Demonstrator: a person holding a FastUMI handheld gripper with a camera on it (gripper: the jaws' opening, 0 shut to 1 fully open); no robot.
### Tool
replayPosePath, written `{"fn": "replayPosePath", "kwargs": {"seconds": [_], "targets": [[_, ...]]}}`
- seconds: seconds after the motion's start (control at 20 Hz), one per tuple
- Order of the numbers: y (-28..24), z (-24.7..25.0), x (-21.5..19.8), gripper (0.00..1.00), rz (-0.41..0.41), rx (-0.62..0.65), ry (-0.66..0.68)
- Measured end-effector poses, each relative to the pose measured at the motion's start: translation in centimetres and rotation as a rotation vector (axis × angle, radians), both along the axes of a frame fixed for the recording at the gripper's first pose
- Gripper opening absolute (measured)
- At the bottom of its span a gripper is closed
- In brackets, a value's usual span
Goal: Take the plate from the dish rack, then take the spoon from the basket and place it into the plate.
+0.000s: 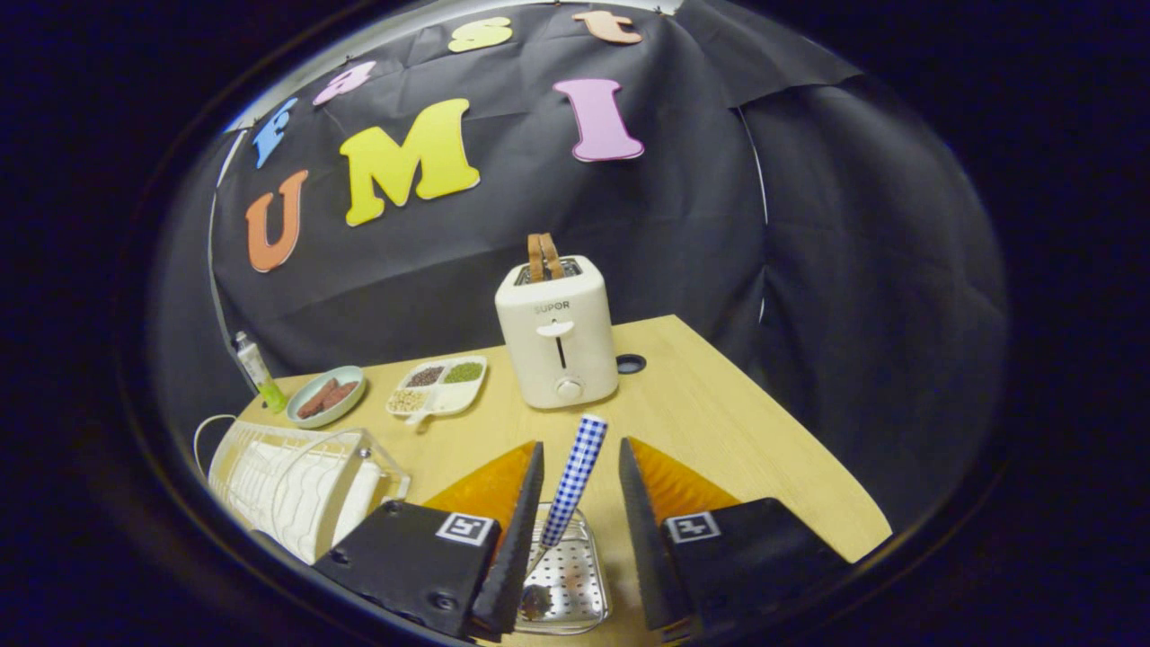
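1. The gripper point(580, 503) is standing open, fingers straddling the spoon point(571, 481) without pressing it.
2. The spoon is leaning in the perforated basket point(575, 584), handle raised for grasping.
3. The dish rack point(287, 485) is sitting nearby.

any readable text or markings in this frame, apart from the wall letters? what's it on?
"SUPOR": on the front of the toaster.
Square coded markers, no words: one on each side of the gripper, whose jaws are open around the checked spoon handle.
Tube by the wall: print too small to read.
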State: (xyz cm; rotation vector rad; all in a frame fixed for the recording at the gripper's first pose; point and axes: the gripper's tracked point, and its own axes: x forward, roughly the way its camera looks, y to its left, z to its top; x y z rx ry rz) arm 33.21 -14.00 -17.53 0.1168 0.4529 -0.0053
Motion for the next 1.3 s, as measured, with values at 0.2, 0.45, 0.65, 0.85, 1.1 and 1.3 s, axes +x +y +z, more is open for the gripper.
{"fn": "replayPosePath", "kwargs": {"seconds": [0.2,0.45,0.65,0.85,1.1,1.3], "targets": [[1.0,1.7,-0.5,0.23,-0.003,0.009,-0.047],[2.8,6.8,-2.5,0.17,0.016,-0.063,-0.164],[5.2,11.6,-5.4,0.17,0.044,-0.043,-0.246],[8.6,15.7,-9.6,0.17,0.116,-0.009,-0.328],[13.4,17.4,-15.9,0.17,0.201,-0.011,-0.377],[18.5,15.8,-21.2,0.17,0.287,0.031,-0.389]]}}
